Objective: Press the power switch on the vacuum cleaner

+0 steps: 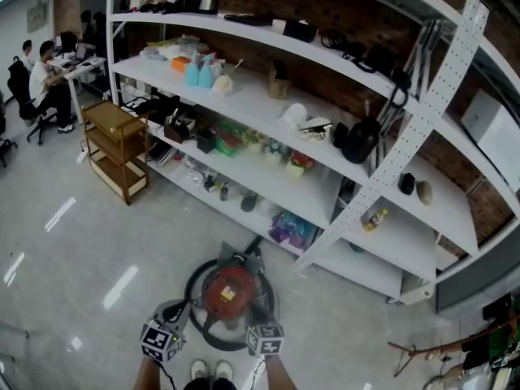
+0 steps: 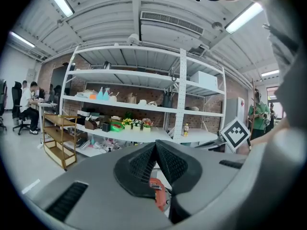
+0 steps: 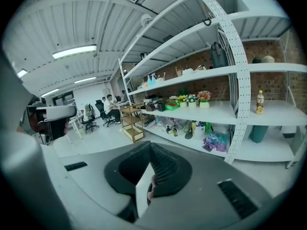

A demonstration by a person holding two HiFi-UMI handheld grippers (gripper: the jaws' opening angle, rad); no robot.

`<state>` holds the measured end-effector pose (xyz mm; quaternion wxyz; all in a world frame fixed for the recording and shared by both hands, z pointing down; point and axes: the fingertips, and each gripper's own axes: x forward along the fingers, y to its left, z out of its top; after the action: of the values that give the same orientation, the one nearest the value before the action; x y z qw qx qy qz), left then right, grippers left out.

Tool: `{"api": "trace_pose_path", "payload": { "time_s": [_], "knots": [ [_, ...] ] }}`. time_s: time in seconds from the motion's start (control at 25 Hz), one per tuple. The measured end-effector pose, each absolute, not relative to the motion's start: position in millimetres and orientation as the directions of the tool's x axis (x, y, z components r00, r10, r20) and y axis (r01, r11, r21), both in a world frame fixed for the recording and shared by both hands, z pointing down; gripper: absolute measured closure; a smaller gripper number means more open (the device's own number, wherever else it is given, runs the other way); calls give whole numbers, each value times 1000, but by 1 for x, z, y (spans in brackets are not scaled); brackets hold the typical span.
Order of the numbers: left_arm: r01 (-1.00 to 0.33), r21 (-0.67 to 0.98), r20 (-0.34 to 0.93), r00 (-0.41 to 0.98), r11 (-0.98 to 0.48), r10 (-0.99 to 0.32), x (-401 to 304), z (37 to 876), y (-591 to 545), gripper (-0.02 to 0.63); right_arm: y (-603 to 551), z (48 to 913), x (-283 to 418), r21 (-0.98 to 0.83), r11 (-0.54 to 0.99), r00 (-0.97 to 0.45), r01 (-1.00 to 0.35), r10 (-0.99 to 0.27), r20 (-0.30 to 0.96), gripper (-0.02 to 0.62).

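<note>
Down on the pale floor (image 1: 73,250), straight ahead of a pair of white shoes (image 1: 210,370): the red vacuum cleaner (image 1: 230,289), round-bodied, ringed by a black hose (image 1: 190,287). Just in front of a tall white shelving unit (image 1: 268,108), crowded with bottles, small plants, boxes and dark bags. No telling from the head view where on the red body the power switch sits. Left tool (image 2: 156,150) held at the near left edge of the vacuum cleaner, its marker cube (image 1: 161,341) close to the shoes. Jaws pressed together at the tips, nothing between them; through the gap under the dark pads (image 2: 173,166), a slice of the red body and a small pale label. Right tool (image 3: 150,152) held at the near right edge, over the hose as seen from the head, its own marker cube (image 1: 265,339) beside the other, a short gap between the two. Jaws likewise closed tip to tip, gripping nothing, with a white wedge showing below the meeting point. No contact with the vacuum cleaner to be made out for either tool. Both aimed level towards the shelving rather than down. Farther left along the floor, a low wooden cart (image 1: 114,149) with open tiers, standing near the end of the shelving. Well beyond that, a seated person (image 1: 45,80) at a desk.
</note>
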<state>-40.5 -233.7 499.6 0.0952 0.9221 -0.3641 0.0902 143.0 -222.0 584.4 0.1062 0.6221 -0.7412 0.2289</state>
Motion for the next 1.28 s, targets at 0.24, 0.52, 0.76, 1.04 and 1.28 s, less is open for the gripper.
{"api": "trace_pose_path", "payload": {
  "time_s": [0.24,0.52,0.76,1.04,1.28],
  "knots": [
    [-673,85,207,733,-734,-648,-39,469,-225,598,-210,540,136,-206,123,-198,-971,-896,398,583],
    [-662,56,188,742,-748,-643,-50,445,-211,598,-194,509,129,-189,128,-191,-974,-912,364,583],
    [-672,46,182,733,-739,-655,-62,441,-197,598,-180,485,123,-184,125,-181,-975,-927,330,583],
    [-658,39,124,750,-752,-650,-69,406,-184,598,-163,444,113,-149,128,-166,-980,-947,276,583],
    [-648,45,91,761,-761,-643,-75,393,-167,598,-138,425,112,-138,111,-142,-984,-960,241,583]
  ]
}}
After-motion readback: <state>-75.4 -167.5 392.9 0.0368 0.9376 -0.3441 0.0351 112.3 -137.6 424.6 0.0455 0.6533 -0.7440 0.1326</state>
